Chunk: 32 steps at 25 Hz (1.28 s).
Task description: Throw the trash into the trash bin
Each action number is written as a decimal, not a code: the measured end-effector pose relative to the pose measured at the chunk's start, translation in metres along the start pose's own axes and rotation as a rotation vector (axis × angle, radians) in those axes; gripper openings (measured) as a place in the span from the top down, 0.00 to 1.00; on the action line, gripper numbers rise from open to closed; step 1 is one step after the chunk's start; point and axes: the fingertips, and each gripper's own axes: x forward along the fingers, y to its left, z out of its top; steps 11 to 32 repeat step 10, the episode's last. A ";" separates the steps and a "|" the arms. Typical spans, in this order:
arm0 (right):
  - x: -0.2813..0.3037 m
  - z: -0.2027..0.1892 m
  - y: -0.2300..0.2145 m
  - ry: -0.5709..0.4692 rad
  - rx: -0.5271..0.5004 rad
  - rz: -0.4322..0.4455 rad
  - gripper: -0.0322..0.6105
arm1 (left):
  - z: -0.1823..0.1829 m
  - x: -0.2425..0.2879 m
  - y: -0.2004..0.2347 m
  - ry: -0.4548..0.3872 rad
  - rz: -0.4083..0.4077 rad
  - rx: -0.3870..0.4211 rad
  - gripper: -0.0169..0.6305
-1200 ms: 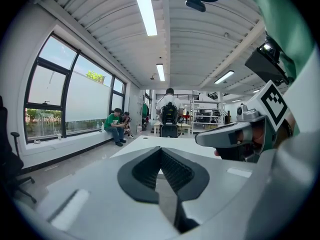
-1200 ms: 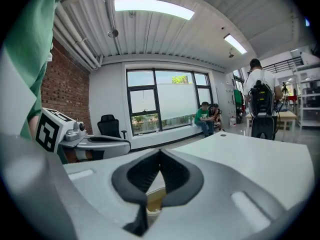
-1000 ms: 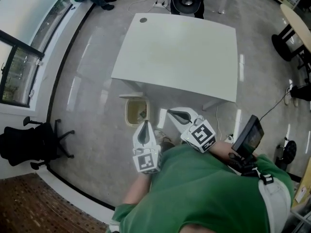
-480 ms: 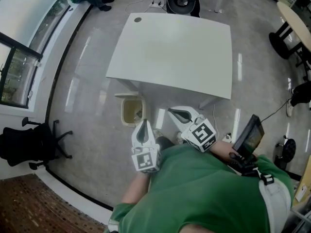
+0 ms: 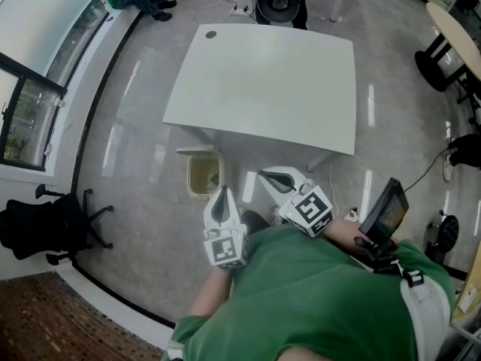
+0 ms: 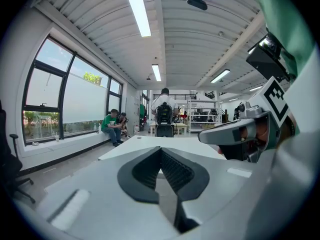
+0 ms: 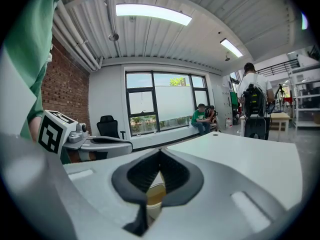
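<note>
Where the head view looks steeply down, the trash bin (image 5: 199,173) stands on the floor by the near-left corner of the white table (image 5: 263,81). It is just ahead of the left gripper (image 5: 221,200) and left of the right gripper (image 5: 272,177). In the left gripper view, that gripper's jaws are pressed together with nothing between them, and the table lies beyond. In the right gripper view, the jaws are likewise closed and empty, and the bin's tan inside (image 7: 155,194) shows just below their tips.
</note>
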 end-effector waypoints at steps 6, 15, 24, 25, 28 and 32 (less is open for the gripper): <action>-0.003 0.000 -0.006 -0.013 0.006 -0.009 0.95 | 0.000 0.004 -0.004 -0.006 -0.003 0.016 0.96; -0.011 -0.001 -0.015 -0.027 0.006 -0.010 0.95 | 0.000 0.011 -0.013 -0.022 0.004 0.027 0.96; -0.011 -0.001 -0.015 -0.027 0.006 -0.010 0.95 | 0.000 0.011 -0.013 -0.022 0.004 0.027 0.96; -0.011 -0.001 -0.015 -0.027 0.006 -0.010 0.95 | 0.000 0.011 -0.013 -0.022 0.004 0.027 0.96; -0.011 -0.001 -0.015 -0.027 0.006 -0.010 0.95 | 0.000 0.011 -0.013 -0.022 0.004 0.027 0.96; -0.011 -0.001 -0.015 -0.027 0.006 -0.010 0.95 | 0.000 0.011 -0.013 -0.022 0.004 0.027 0.96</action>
